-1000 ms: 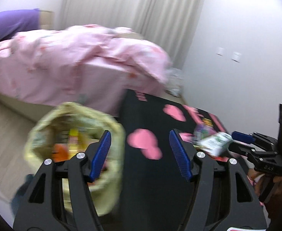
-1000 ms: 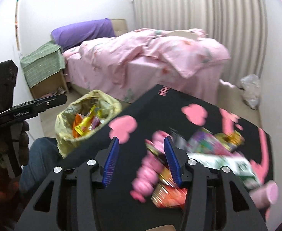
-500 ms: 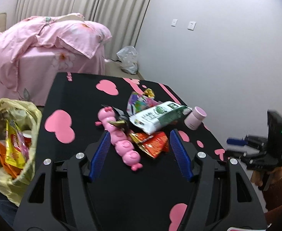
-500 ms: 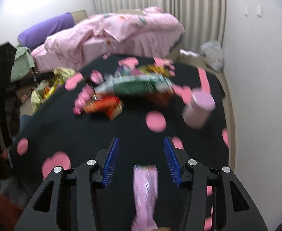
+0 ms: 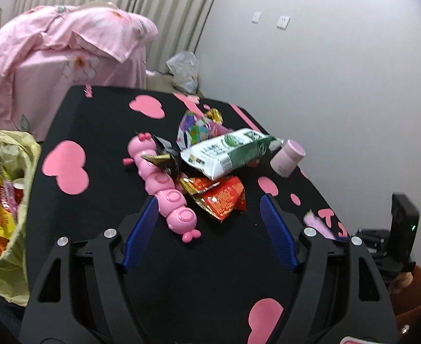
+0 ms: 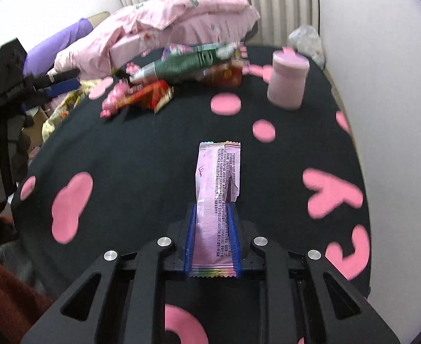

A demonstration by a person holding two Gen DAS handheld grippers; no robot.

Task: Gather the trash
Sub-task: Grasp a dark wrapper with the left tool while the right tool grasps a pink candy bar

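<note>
A bed [image 5: 67, 46] heaped with rumpled pink floral bedding stood at the back, before pleated curtains. Nearer lay a black table [image 6: 141, 154], matte and printed with flat pink hearts and dots. Off its left edge sagged a thin, crinkled yellow plastic bag [image 5: 15, 263], its mouth showing glossy yellow and orange wrappers.

In the middle of the table sat a loose heap of trash: a puffy white-and-green snack pack [image 5: 227, 152], a creased red foil wrapper [image 5: 224, 197] and a crumpled multicoloured one [image 5: 199, 126]. Beside the heap lay a smooth pink plastic caterpillar toy [image 5: 164, 189], made of rounded segments. A small matte pink cylindrical jar [image 6: 287, 81] stood upright, apart from the heap.

The left gripper [image 5: 210, 229] hovered above the table with its ribbed blue pads spread wide, holding nothing. The right gripper [image 6: 212, 238] was clamped on a long, flat, pale-pink wrapper [image 6: 219, 177] with crimped ends and fine print, which jutted forward over the table.
</note>
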